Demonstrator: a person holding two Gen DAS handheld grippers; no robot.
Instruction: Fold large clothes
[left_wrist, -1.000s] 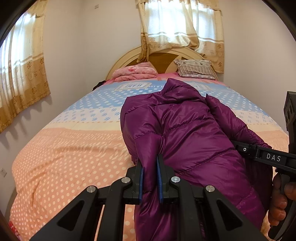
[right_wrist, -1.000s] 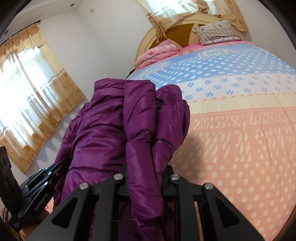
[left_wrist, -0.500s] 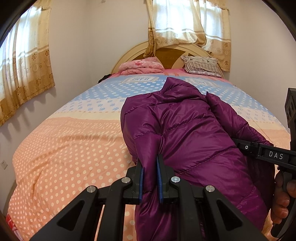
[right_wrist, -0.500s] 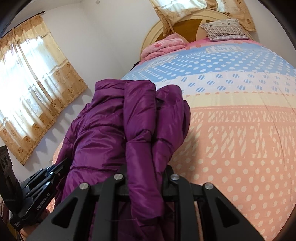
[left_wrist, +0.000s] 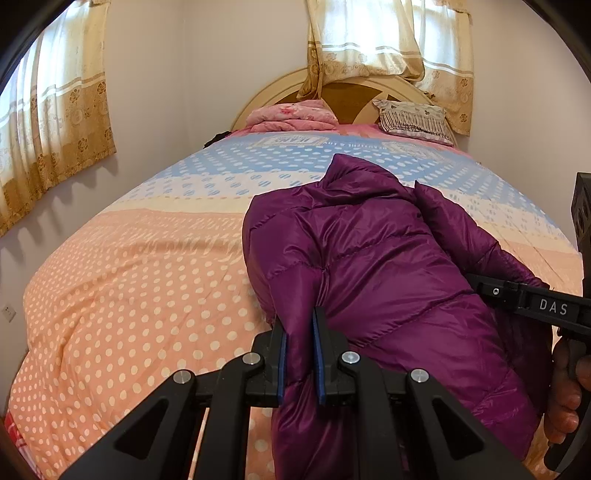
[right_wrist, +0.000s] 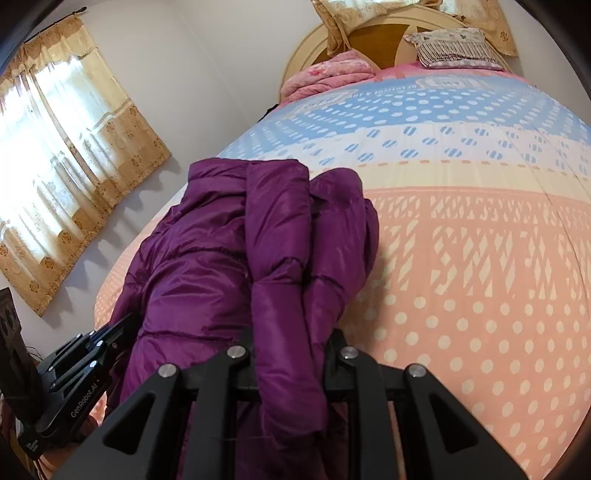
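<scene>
- Purple puffer jacket (left_wrist: 388, 266): glossy, smooth quilted synthetic cloth.
- Bedspread (left_wrist: 140, 295): matt polka-dot cloth.
- Left gripper (left_wrist: 300, 354): matt black plastic, shiny metal bolts.
- Headboard (left_wrist: 354, 98): smooth wood.
- Curtains (left_wrist: 55, 122): light patterned cloth.

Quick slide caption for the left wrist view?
Left gripper pinches a purple jacket over the dotted bedspread.

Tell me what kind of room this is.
A bedroom, most likely in a home: a bed with a curved headboard, a pillow and curtains at the windows.
</scene>
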